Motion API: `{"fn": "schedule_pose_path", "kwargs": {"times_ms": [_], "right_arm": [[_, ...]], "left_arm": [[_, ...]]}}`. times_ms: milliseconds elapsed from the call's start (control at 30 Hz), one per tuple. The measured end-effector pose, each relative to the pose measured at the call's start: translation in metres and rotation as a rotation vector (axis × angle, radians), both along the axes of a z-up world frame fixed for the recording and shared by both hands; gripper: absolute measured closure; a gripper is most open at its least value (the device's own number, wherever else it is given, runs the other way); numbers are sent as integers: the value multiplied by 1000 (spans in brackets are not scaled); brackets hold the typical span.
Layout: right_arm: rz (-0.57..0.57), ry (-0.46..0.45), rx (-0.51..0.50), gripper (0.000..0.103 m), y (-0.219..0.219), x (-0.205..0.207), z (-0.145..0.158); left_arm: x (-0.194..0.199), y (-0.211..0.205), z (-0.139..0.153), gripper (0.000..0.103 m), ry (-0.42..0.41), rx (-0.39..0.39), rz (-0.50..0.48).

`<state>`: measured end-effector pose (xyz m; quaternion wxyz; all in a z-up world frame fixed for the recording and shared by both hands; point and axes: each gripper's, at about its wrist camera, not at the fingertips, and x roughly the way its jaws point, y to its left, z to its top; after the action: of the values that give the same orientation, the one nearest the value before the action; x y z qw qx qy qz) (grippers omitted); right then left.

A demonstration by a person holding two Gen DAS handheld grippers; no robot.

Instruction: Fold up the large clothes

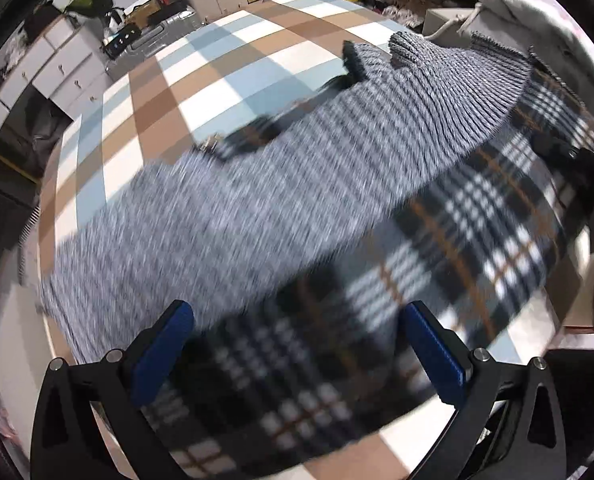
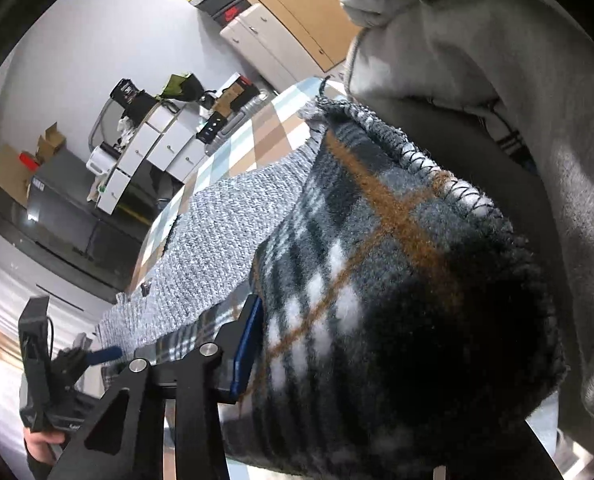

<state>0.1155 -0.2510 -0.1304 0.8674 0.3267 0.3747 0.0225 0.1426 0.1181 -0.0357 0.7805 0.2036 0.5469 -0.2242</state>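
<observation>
Plaid fleece garment (image 1: pixel 477 232), dark with white and tan lines, spread on the checked bench (image 1: pixel 217 68) beneath a grey knit sweater (image 1: pixel 257 200). Left tool (image 1: pixel 297 344): steeply downward over the plaid, pads apart, empty. Right tool (image 2: pixel 317 344): angled down, plaid bunched between its fingers; grip unclear.

Dark plaid blanket (image 1: pixel 477 216) spread flat, grey knit sweater (image 1: pixel 257 200) overlapping it.

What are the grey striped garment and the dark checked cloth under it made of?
The grey garment looks like chunky ribbed knit, probably wool or acrylic: raised rows and a ribbed hem show. The checked cloth looks like brushed fleece or soft wool: a fuzzy nap and a stitched edge show close up. The exact fibre of either cannot be told.
</observation>
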Motion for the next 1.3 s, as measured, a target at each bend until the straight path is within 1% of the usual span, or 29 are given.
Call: {"fn": "schedule_pose_path", "kwargs": {"times_ms": [67, 133, 200, 233, 267, 367, 467, 500, 533, 567, 600, 667, 700, 733, 767, 800, 833, 867, 933, 1000, 1033, 1067, 1133, 1167, 1200, 1233, 1267, 1300], "right_arm": [[-2, -4, 0, 63, 1, -1, 1], [-3, -6, -4, 63, 2, -1, 2], [-6, -8, -16, 65, 5, -2, 3], [-6, -10, -23, 65, 6, -2, 4], [-6, -14, -33, 67, 7, -3, 5], [-6, -23, -53, 67, 9, -3, 8], [-11, -19, -46, 67, 9, 0, 7], [-13, -17, -38, 67, 9, 0, 7], [-18, -16, -28, 67, 9, 0, 7], [-19, -15, -24, 67, 8, 1, 7], [-17, -16, -28, 67, 9, 1, 7], [-12, -16, -43, 67, 9, 0, 7], [-10, -15, -47, 66, 9, 0, 6], [-7, -15, -47, 66, 8, 1, 7], [-5, -15, -44, 66, 7, 1, 6], [-4, -14, -43, 66, 8, 2, 7], [-5, -14, -42, 65, 7, 3, 7], [-4, -13, -39, 65, 7, 3, 7], [-2, -15, -36, 65, 6, 3, 6], [-2, -16, -26, 65, 5, 4, 6], [-3, -16, -18, 65, 4, 4, 6], [-7, -18, -5, 65, 3, 4, 6], [-11, -25, 3, 67, 0, 2, 6], [-11, -29, -2, 67, 0, 2, 7], [-11, -36, -12, 68, 2, 1, 9], [-9, -43, -24, 69, 3, 0, 11], [-5, -56, -45, 70, 6, -1, 15], [-2, -73, -67, 71, 9, -2, 19]], "left_arm": [[4, 9, -1, 1, -13, -26, 28], [14, 17, -13, 1, 33, -68, 46], [29, 28, -27, 1, 87, -172, 71], [32, 31, -29, 1, 92, -205, 78], [31, 31, -27, 1, 86, -217, 77], [21, 30, -11, 1, 53, -201, 51], [15, 42, 11, 1, -70, -165, 66], [19, 46, 15, 1, -105, -152, 80], [31, 53, 14, 1, -137, -145, 103], [41, 61, 13, 1, -139, -154, 132], [53, 75, 7, 1, -98, -199, 157], [71, 91, -15, 1, 27, -290, 202], [78, 95, -26, 1, 67, -307, 216], [79, 100, -33, 1, 87, -320, 226], [82, 102, -40, 1, 83, -327, 233], [79, 98, -40, 1, 54, -317, 218], [78, 92, -40, 1, 45, -288, 201], [74, 90, -37, 1, 41, -275, 197], [72, 90, -30, 1, 36, -270, 202], [60, 97, -16, 1, 28, -292, 226], [53, 102, -11, 1, 23, -285, 252], [52, 107, -11, 1, 20, -281, 271], [48, 121, -19, 1, 45, -286, 304], [44, 123, -33, 1, 101, -288, 306], [44, 121, -43, 1, 136, -281, 305], [41, 119, -47, 1, 117, -285, 297], [37, 118, -45, 1, 103, -292, 289], [38, 117, -47, 1, 126, -297, 297]]}}
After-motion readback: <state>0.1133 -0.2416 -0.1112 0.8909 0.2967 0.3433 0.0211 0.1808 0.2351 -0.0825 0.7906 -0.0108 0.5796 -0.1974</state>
